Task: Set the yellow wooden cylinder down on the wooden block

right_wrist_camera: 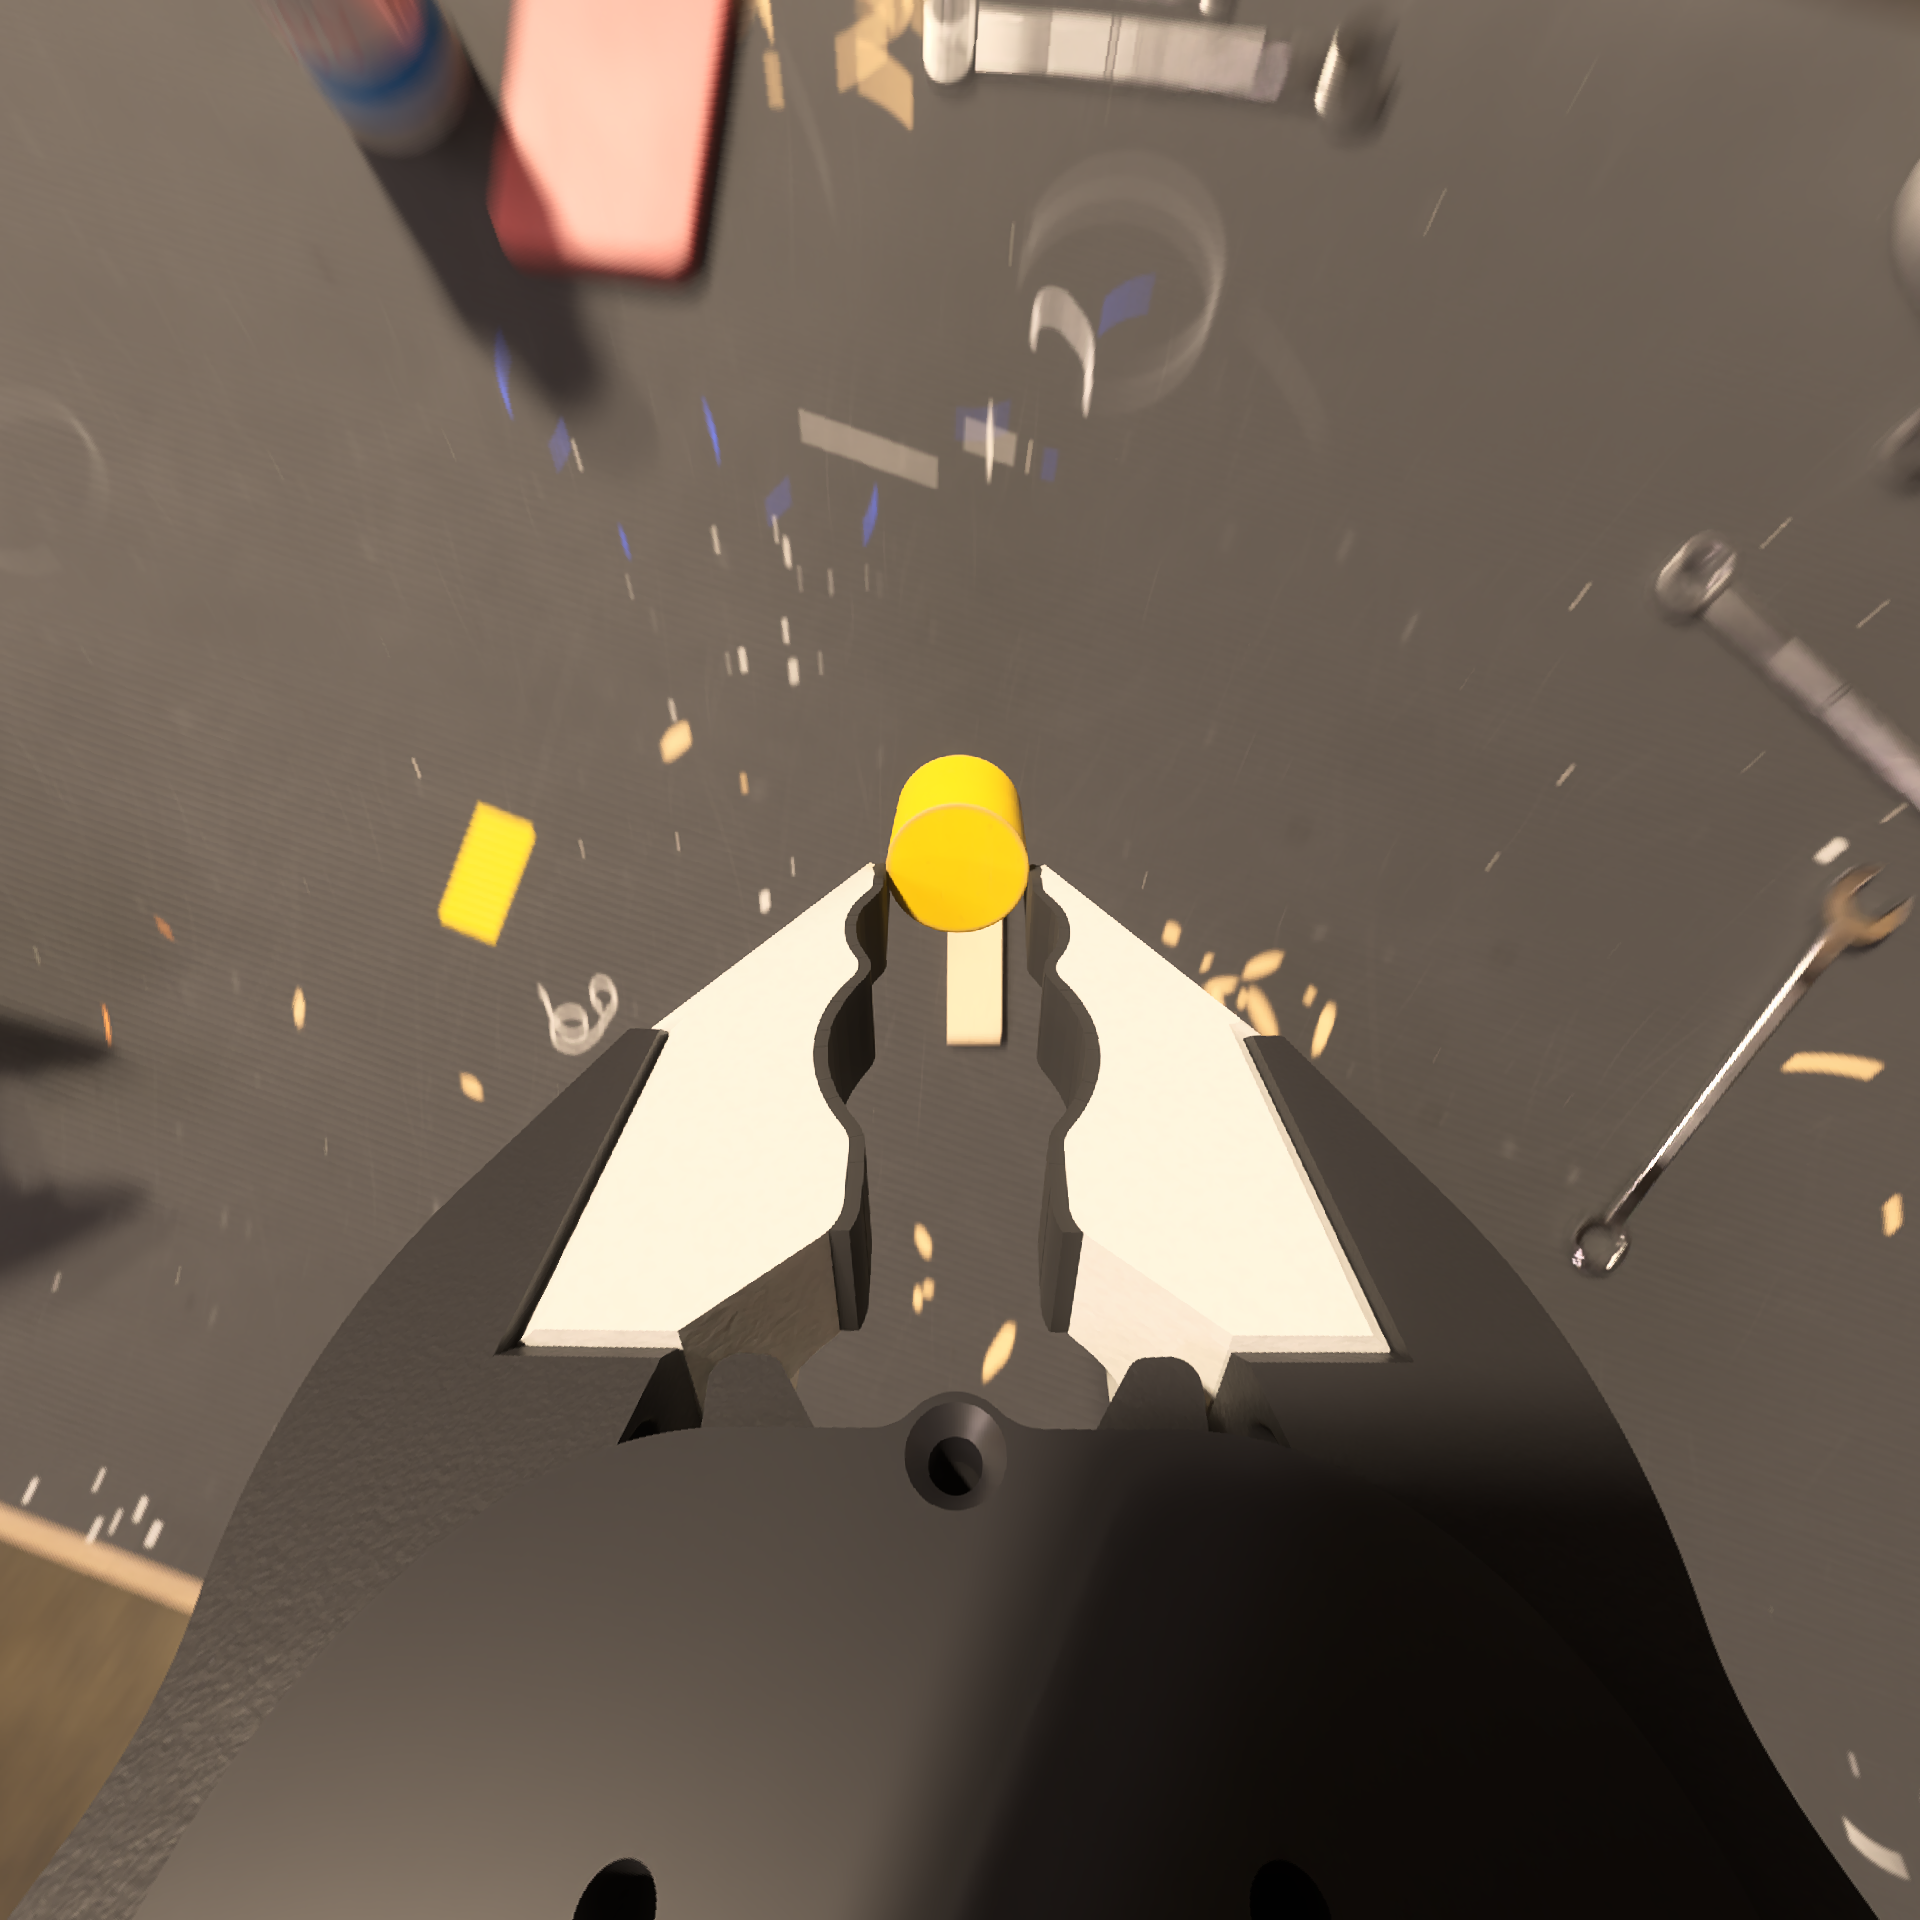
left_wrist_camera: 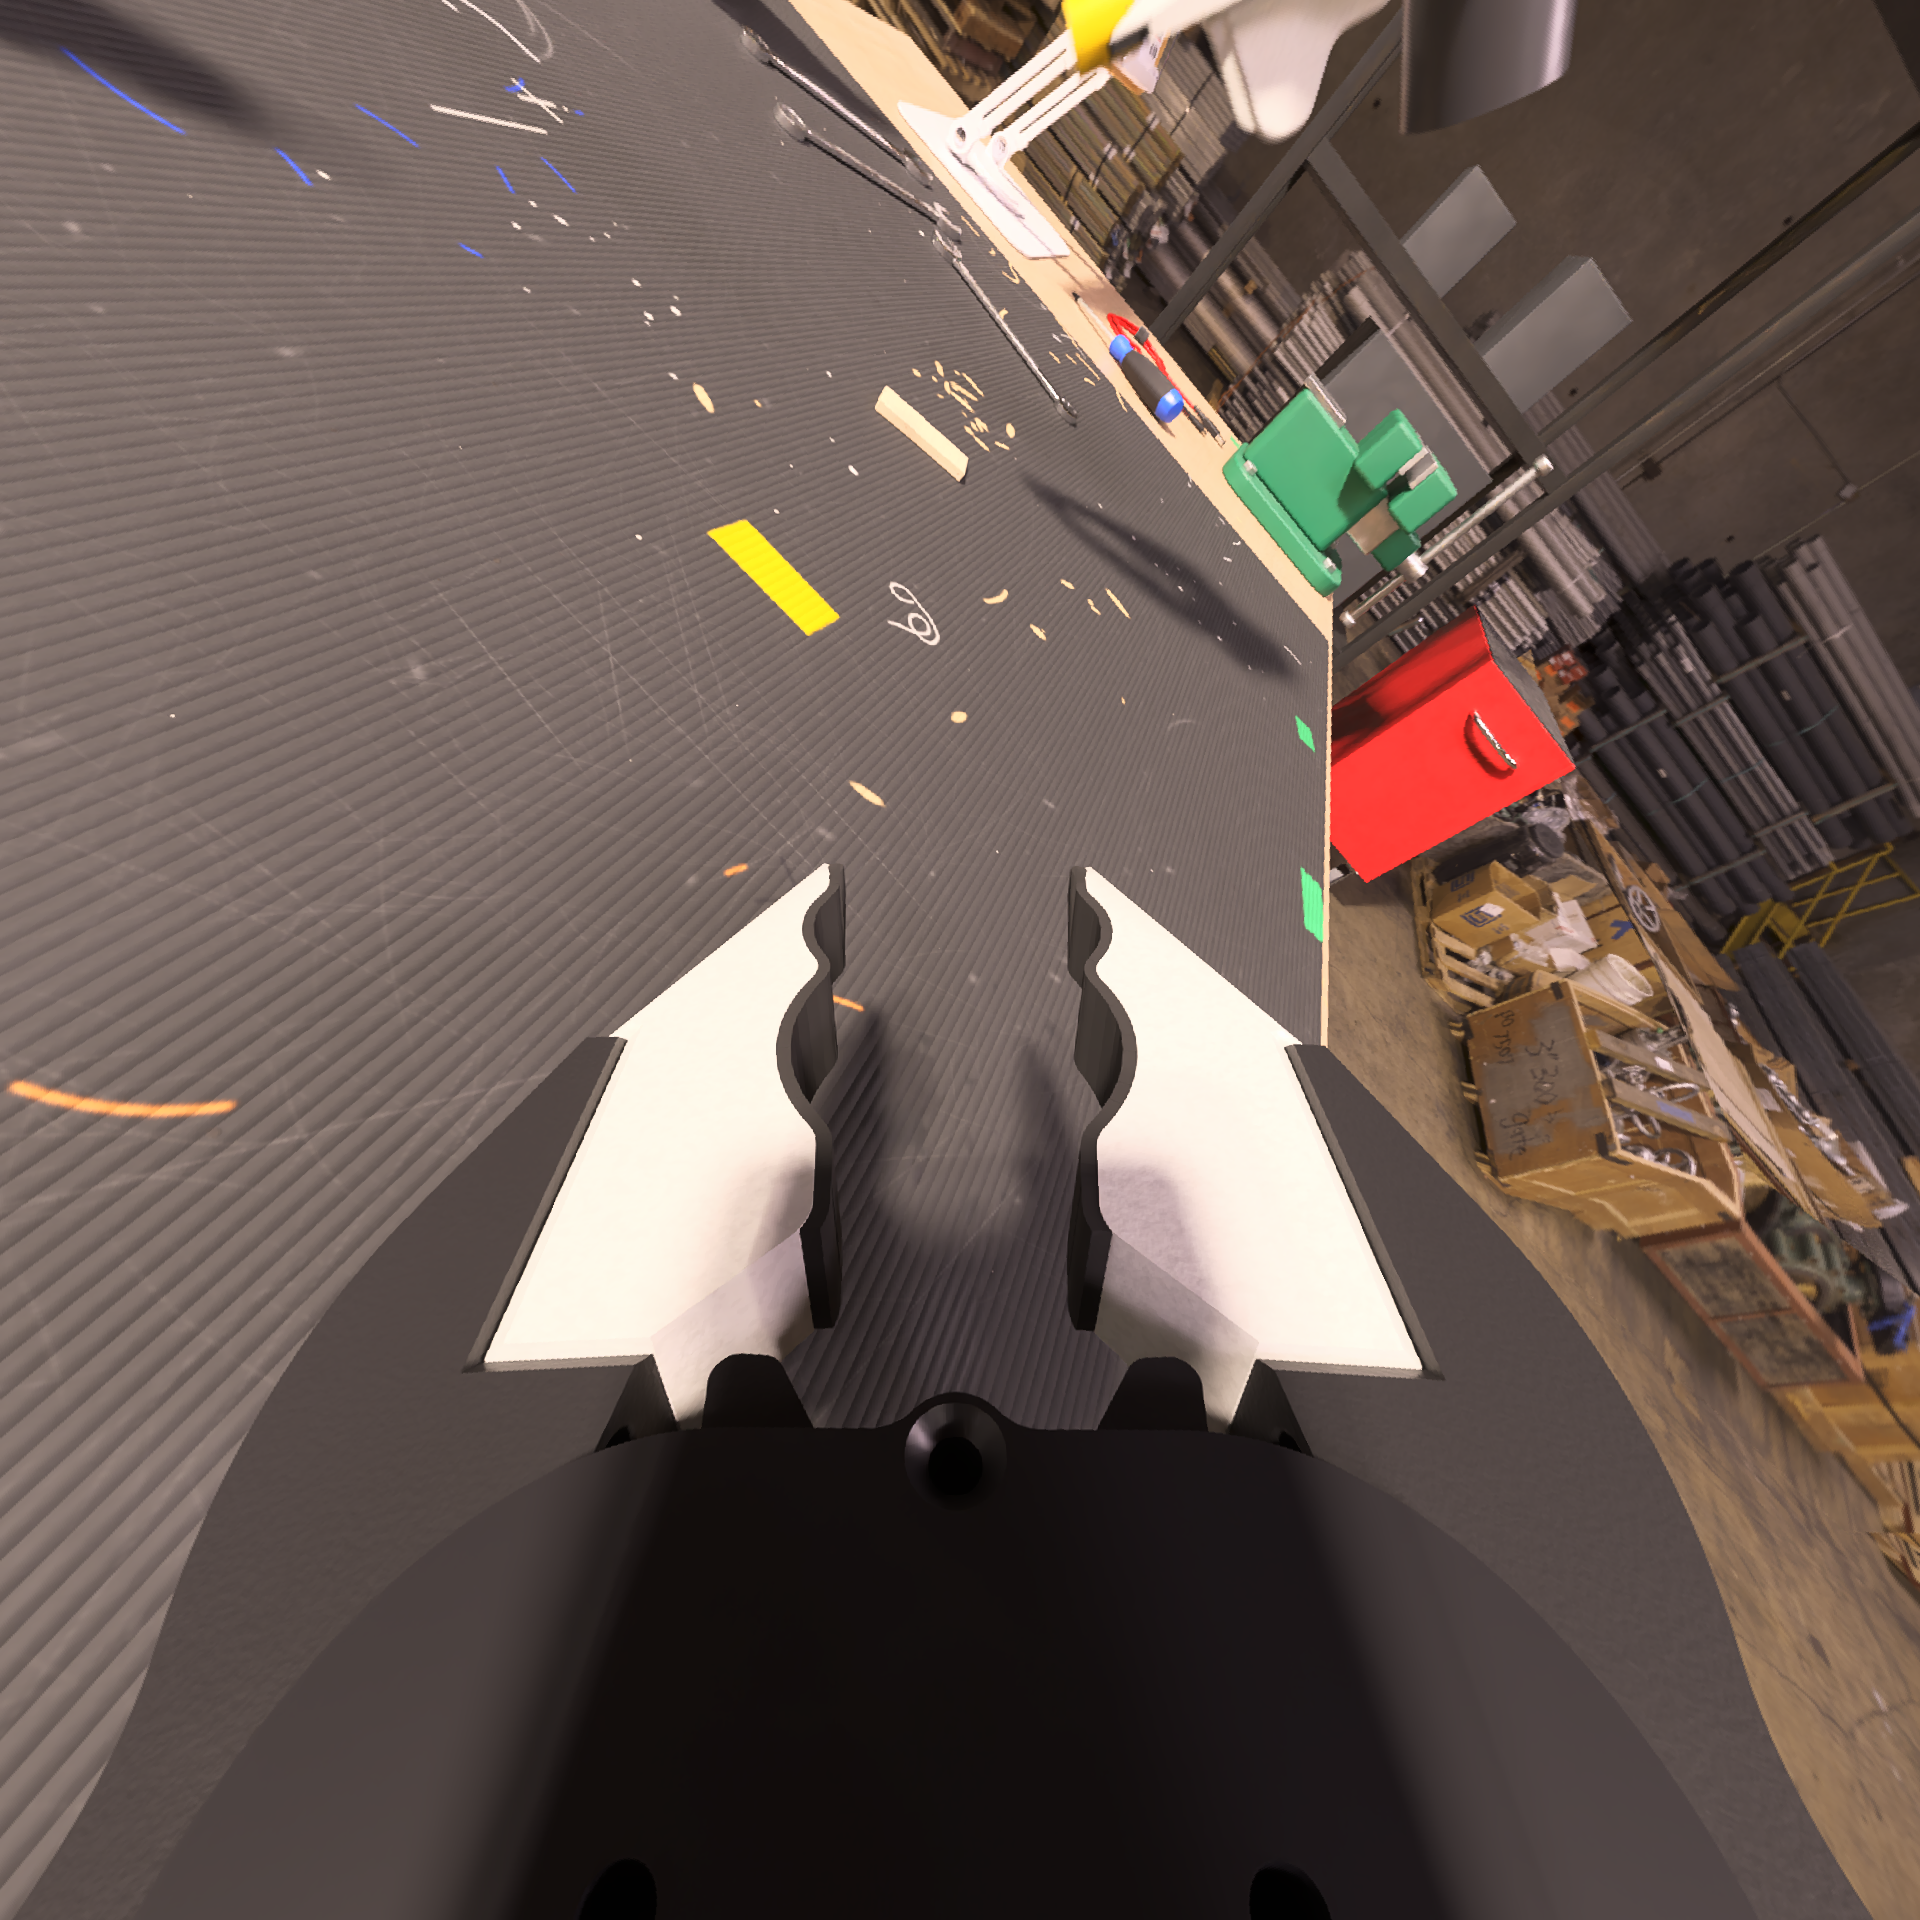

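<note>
One smooth yellow wooden cylinder (right_wrist_camera: 958,852) pinched in right hand-held gripper (right_wrist_camera: 958,883), pale flat wooden block (right_wrist_camera: 975,987) beneath, left hand-held gripper (left_wrist_camera: 956,883) gaping empty.

1. Right wrist view: the cylinder (right_wrist_camera: 957,868) hides the far end of the block (right_wrist_camera: 975,987).
2. Top left, a pink slab (right_wrist_camera: 613,135) and a blue-banded object (right_wrist_camera: 390,62) are blurred and cut by the edge.
3. Left wrist view, top: the right gripper (left_wrist_camera: 1101,47) is cropped.
</note>
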